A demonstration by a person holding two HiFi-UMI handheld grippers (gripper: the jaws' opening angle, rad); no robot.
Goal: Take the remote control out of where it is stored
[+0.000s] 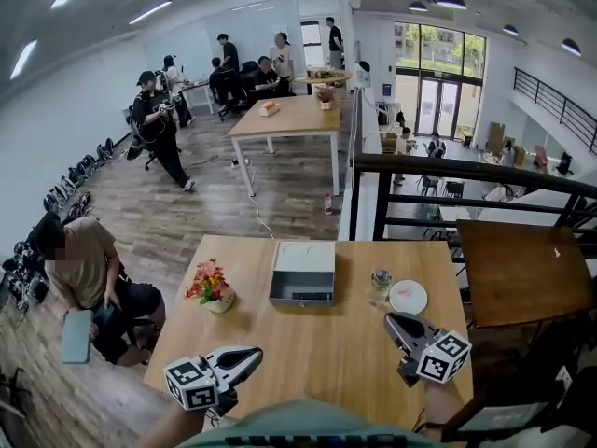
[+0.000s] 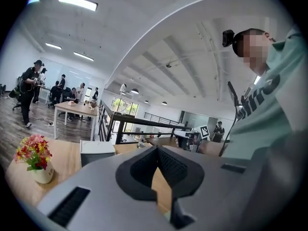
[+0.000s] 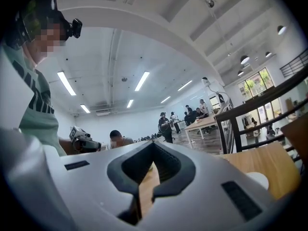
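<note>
Left tool point(image 1: 252, 356) and right tool point(image 1: 392, 322) were pressed together, empty, held over the surface point(image 1: 317, 367) short of the storage box point(image 1: 303, 271), evidently pre-approach.

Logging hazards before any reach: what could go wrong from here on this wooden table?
1. The clear drinking glass and round white plate stand just right of the grey white-topped box, ahead of the right gripper; a reach could knock them.
2. The left gripper and the right one are both shut; nudging the box might slide it instead of opening it.
3. No remote is visible.
</note>
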